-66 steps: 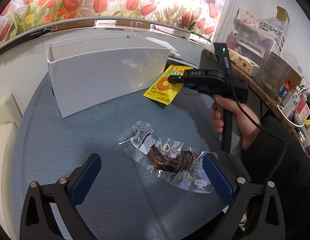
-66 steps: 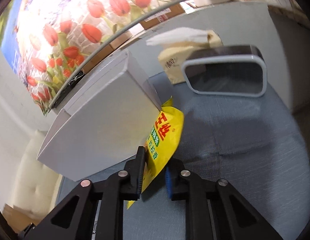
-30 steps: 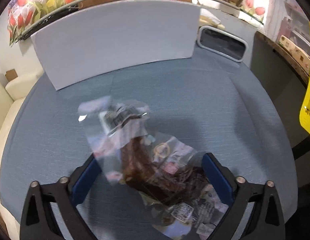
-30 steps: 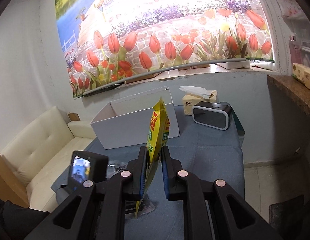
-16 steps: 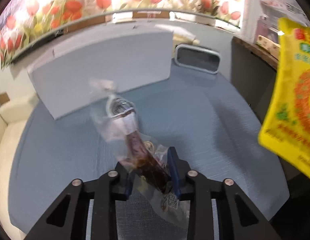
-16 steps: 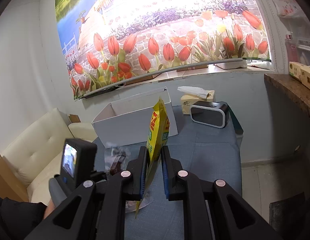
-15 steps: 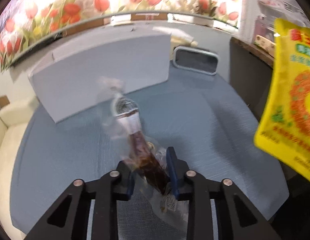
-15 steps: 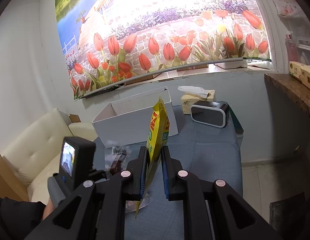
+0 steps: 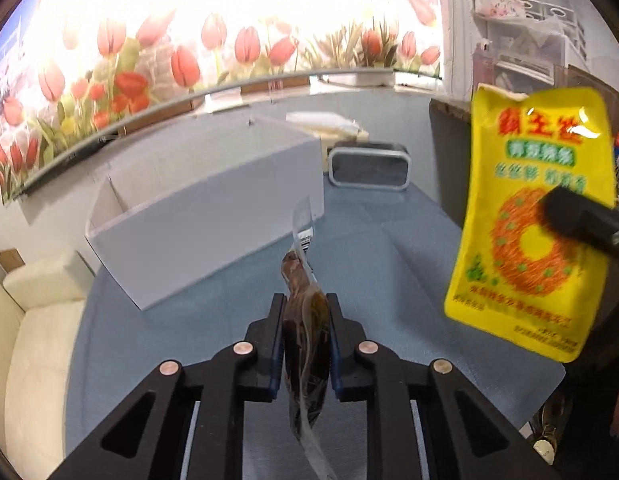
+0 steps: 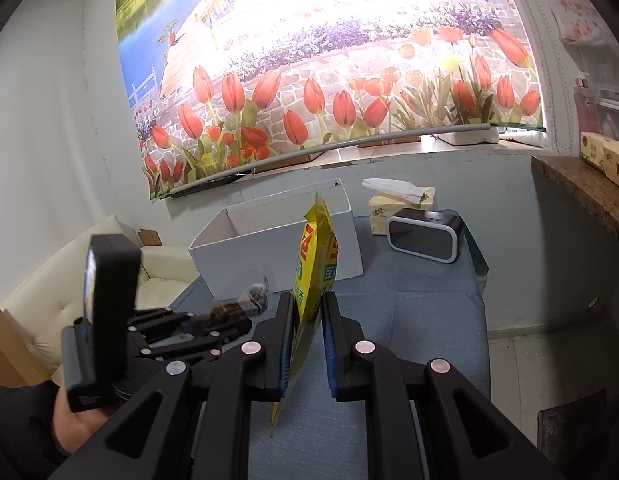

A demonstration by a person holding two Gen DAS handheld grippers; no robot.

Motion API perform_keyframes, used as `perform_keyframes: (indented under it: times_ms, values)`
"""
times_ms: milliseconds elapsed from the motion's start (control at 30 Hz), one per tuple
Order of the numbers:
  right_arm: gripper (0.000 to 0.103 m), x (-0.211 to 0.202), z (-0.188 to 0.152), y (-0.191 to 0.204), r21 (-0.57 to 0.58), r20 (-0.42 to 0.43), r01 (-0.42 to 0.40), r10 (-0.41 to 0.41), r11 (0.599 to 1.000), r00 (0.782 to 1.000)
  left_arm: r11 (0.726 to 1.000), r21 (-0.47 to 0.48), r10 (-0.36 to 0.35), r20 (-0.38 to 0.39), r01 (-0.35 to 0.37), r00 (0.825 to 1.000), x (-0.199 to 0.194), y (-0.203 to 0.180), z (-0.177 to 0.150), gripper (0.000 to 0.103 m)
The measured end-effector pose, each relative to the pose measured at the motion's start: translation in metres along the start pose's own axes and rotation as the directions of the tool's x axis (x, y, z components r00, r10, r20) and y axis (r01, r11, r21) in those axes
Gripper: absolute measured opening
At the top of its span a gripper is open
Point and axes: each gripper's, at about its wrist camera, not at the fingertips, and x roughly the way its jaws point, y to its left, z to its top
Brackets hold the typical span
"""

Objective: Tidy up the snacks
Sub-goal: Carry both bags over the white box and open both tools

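My left gripper is shut on a clear packet of dark brown snack and holds it edge-on above the blue table. My right gripper is shut on a yellow snack bag, also lifted; the bag shows flat-on at the right of the left wrist view. An open white box stands at the back of the table, ahead of both grippers; it also shows in the right wrist view. The left gripper is at the lower left there.
A black and white clock and a tissue pack stand right of the box. A cream sofa lies left of the table. A stone counter with boxes runs along the right wall.
My left gripper has lifted the brown snack packet higher and swung it toward the white box. The yellow bag has moved further into the left wrist view. The right gripper has hardly moved.
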Motion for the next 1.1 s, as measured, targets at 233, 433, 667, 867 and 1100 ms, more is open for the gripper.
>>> perform_keyframes:
  times_ms: [233, 433, 667, 867, 1100]
  values:
    - [0.014, 0.011, 0.004, 0.013, -0.014, -0.006, -0.007, 0.007, 1.0, 1.0, 1.0, 0.003, -0.014, 0.033, 0.014, 0.999, -0.014, 0.018, 0.012, 0.02]
    - [0.014, 0.02, 0.012, 0.022, -0.026, -0.007, -0.009, 0.009, 1.0, 1.0, 1.0, 0.002, -0.03, 0.061, 0.03, 0.998, -0.021, 0.031, 0.017, 0.02]
    - [0.014, 0.051, 0.049, 0.034, -0.064, 0.008, -0.002, 0.002, 0.998, 1.0, 0.999, -0.024, -0.043, 0.116, 0.046, 0.992, -0.024, 0.065, 0.05, 0.02]
    - [0.014, 0.105, 0.098, 0.038, -0.077, 0.014, -0.006, 0.007, 0.997, 1.0, 0.994, -0.092, -0.045, 0.152, 0.06, 0.987, -0.015, 0.116, 0.097, 0.02]
    - [0.014, 0.186, 0.143, 0.042, -0.069, -0.036, -0.011, 0.008, 0.998, 0.999, 0.991, -0.129, -0.023, 0.156, 0.044, 0.988, 0.011, 0.17, 0.137, 0.02]
